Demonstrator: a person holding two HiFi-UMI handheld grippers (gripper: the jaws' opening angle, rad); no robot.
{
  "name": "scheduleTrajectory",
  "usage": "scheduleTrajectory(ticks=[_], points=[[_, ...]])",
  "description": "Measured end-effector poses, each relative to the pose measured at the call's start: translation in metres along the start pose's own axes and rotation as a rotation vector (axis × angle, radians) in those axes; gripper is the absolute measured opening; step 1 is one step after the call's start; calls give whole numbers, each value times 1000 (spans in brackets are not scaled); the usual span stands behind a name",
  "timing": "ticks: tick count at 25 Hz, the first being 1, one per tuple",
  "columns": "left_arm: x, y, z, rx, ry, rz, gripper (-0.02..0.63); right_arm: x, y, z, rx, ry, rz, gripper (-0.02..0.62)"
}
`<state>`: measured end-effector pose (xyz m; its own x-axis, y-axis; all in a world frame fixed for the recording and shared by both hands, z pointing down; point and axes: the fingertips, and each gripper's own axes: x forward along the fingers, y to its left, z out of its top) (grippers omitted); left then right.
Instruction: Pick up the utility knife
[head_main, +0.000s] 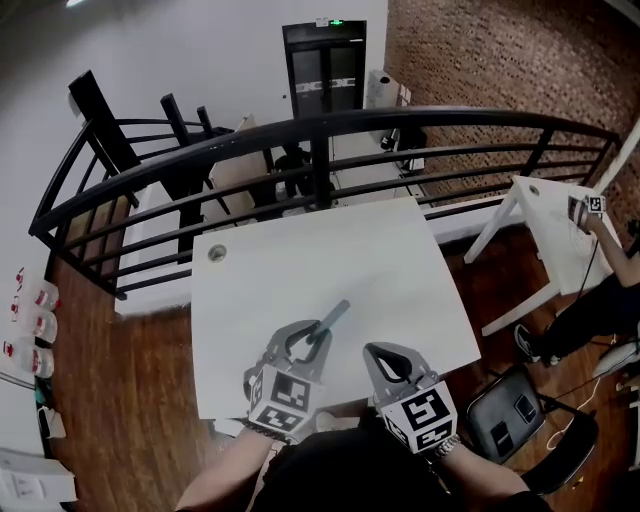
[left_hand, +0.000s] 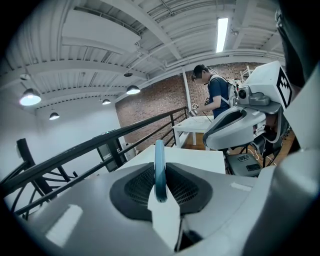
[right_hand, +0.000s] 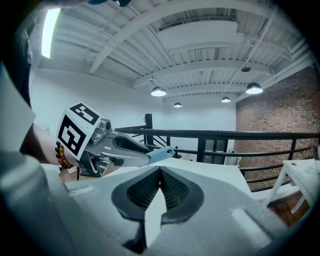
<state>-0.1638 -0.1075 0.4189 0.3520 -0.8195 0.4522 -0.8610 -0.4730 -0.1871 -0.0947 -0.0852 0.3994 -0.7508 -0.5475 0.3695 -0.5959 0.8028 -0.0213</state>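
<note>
My left gripper is shut on a slim blue-grey utility knife, which sticks out past the jaw tips toward the table's middle. From the left gripper view the knife stands on edge, pinched between the ribbed pads. In the right gripper view, the left gripper holds the knife up above the white table. My right gripper hovers beside it over the table's near edge, jaws closed together with nothing between them.
The white table has a round cable port at its far left corner. A black railing runs behind it. A second white table and a person stand to the right; a black chair sits near right.
</note>
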Motion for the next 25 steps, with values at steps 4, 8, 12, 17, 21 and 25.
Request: scheduleTrajectory(ticks=[4,8,12,17,21,25], points=[[-11,6,0,-11,-1,32,94,5,5,7,-15,-1,29,-8],[-17,10,-1,-30,4,56,94,10,6,14,-38,-1,58,-8],[-19,13,0,-34,9,74,94,13,3,22,-47,-12,72,-8],[-17,10,1,-39,15,92,94,10,-1,19,-51,-7,89,-8],[-16,10,4,-41,17,103,94,8,-5,21,-56,-11,96,-8],[-14,6,7,-43,20,107,94,5,-9,21,-56,-14,101,-8]])
